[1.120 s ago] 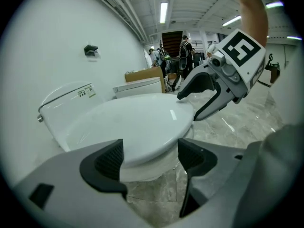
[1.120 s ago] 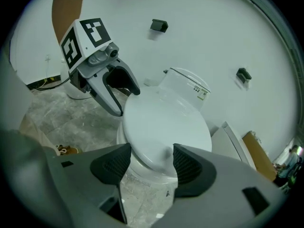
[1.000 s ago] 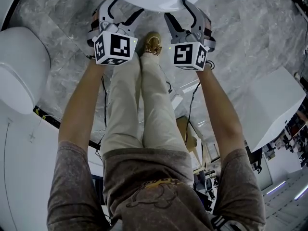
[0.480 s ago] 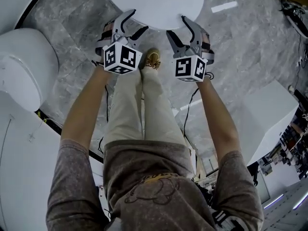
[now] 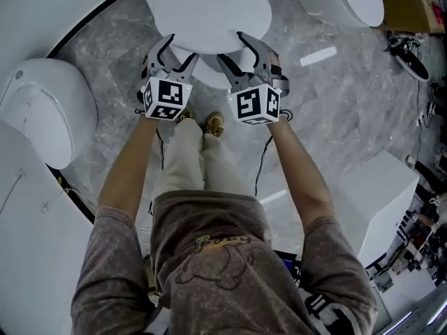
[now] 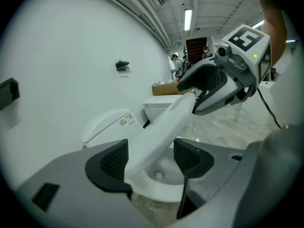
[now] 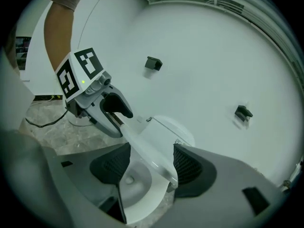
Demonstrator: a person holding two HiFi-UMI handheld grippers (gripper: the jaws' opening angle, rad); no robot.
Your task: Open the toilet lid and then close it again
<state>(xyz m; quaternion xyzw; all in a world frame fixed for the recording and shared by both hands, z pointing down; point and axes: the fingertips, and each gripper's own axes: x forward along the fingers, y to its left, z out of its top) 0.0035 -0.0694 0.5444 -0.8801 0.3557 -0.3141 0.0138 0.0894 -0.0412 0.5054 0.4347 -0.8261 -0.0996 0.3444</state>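
1. Above the toilet bowl (image 6: 159, 175), the toilet lid (image 5: 209, 9) hangs tilted, front edge lifted clear of the rim. It is a smooth, glossy white oval slab, thin at the edge.
2. Left gripper (image 5: 176, 51): grey plastic body, black ribbed pads. Its jaws have just been closing, with the lid's edge between them. The lid lies against one pad; a gap shows at the other, so they are not clamped.
3. Right gripper (image 5: 232, 47): jaws released, straddling the same front edge just beside the left one. The lid rests near one pad, with the bowl visible past the other.
4. Each gripper carries a cube with black-and-white square markers.
5. Bowl: rounded white ceramic with a shiny inside.
6. Floor (image 5: 112, 68): grey veined marble, polished.
7. Second toilet (image 5: 42, 110) to the person's left, closed, with a rounded white shell.
8. Person's tan shoes (image 5: 213, 124) stand just before the bowl.
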